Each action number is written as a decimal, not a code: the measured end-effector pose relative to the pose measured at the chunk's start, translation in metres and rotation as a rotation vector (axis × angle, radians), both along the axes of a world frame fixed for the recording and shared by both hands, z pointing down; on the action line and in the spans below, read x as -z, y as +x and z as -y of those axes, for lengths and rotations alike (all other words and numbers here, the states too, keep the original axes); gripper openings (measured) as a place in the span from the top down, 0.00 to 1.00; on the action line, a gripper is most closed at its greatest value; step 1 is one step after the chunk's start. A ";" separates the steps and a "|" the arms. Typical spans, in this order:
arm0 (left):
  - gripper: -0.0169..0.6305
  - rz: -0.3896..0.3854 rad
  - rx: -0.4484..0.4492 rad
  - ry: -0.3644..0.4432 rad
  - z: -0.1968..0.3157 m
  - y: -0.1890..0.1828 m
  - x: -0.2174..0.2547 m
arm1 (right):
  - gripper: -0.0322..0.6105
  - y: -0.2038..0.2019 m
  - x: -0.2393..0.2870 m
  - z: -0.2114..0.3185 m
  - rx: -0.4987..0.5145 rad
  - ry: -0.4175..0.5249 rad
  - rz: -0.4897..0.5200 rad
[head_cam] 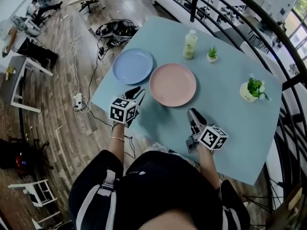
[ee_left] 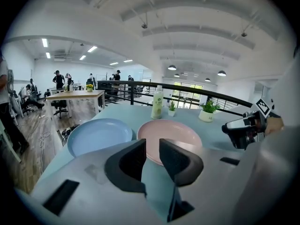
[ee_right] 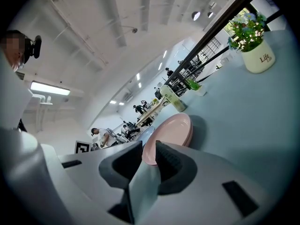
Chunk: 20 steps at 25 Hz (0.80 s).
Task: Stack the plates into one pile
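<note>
The left claw point(head_cam: 136, 93) is at the near edge of the counter point(head_cam: 235, 128), jaws a narrow gap apart and empty. The right claw point(head_cam: 193, 112) is also slightly parted and holds nothing. The pink plate point(head_cam: 172, 84) lies just ahead, between both claws. The blue plate point(head_cam: 133, 65) is just beside it, ahead of the left claw. Beyond them stands a bottle point(head_cam: 190, 44).

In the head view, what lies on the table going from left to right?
Blue plate → pink plate → small plant → flower pot. The bottle stands beyond the pink plate's right edge.
</note>
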<state>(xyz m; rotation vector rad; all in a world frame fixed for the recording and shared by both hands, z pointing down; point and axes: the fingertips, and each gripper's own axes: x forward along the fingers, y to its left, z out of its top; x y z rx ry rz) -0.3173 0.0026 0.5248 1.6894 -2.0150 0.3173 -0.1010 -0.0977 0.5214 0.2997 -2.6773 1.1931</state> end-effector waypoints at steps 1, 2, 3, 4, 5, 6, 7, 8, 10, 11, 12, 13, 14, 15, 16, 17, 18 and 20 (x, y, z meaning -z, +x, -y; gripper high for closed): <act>0.84 0.001 0.010 0.002 -0.007 0.002 0.001 | 0.81 -0.001 -0.002 -0.003 0.011 -0.010 0.001; 0.84 0.006 0.019 0.000 -0.013 0.003 0.003 | 0.81 -0.002 -0.005 -0.007 0.023 -0.019 0.000; 0.84 0.018 0.028 -0.004 -0.021 0.004 0.005 | 0.81 -0.004 -0.007 -0.011 0.037 -0.026 -0.001; 0.84 0.034 0.036 -0.009 -0.028 0.004 0.007 | 0.81 -0.006 -0.009 -0.015 0.051 -0.031 0.000; 0.84 0.051 0.044 -0.012 -0.035 0.001 0.009 | 0.81 -0.010 -0.009 -0.018 0.064 -0.034 0.004; 0.84 0.064 0.048 -0.015 -0.042 -0.002 0.011 | 0.81 -0.015 -0.007 -0.022 0.074 -0.037 0.014; 0.84 0.072 0.051 -0.017 -0.049 -0.008 0.012 | 0.82 -0.021 -0.004 -0.028 0.080 -0.038 0.029; 0.84 0.072 0.056 -0.016 -0.055 -0.014 0.012 | 0.83 -0.027 0.000 -0.033 0.084 -0.037 0.042; 0.84 0.065 0.080 -0.006 -0.062 -0.033 0.008 | 0.83 -0.037 0.006 -0.042 0.092 -0.022 0.048; 0.84 0.064 0.096 -0.002 -0.061 -0.045 0.006 | 0.83 -0.042 0.006 -0.045 0.090 -0.013 0.045; 0.84 0.066 0.108 0.001 -0.060 -0.058 0.004 | 0.83 -0.048 0.005 -0.047 0.082 -0.009 0.042; 0.84 0.069 0.112 0.004 -0.056 -0.071 0.003 | 0.83 -0.056 0.004 -0.049 0.068 -0.010 0.043; 0.84 0.069 0.107 0.009 -0.052 -0.085 0.004 | 0.83 -0.066 0.003 -0.050 0.049 -0.017 0.047; 0.84 0.066 0.094 0.016 -0.046 -0.097 0.005 | 0.83 -0.077 0.003 -0.052 0.030 -0.027 0.054; 0.84 0.061 0.076 0.021 -0.039 -0.109 0.006 | 0.83 -0.090 0.003 -0.054 0.013 -0.039 0.060; 0.84 0.056 0.055 0.023 -0.033 -0.120 0.006 | 0.83 -0.104 0.003 -0.058 0.001 -0.051 0.063; 0.84 0.051 0.033 0.020 -0.028 -0.132 0.004 | 0.83 -0.119 0.003 -0.062 -0.006 -0.060 0.065; 0.84 0.046 -0.007 0.006 -0.023 -0.157 0.000 | 0.83 -0.151 0.002 -0.074 -0.008 -0.071 0.066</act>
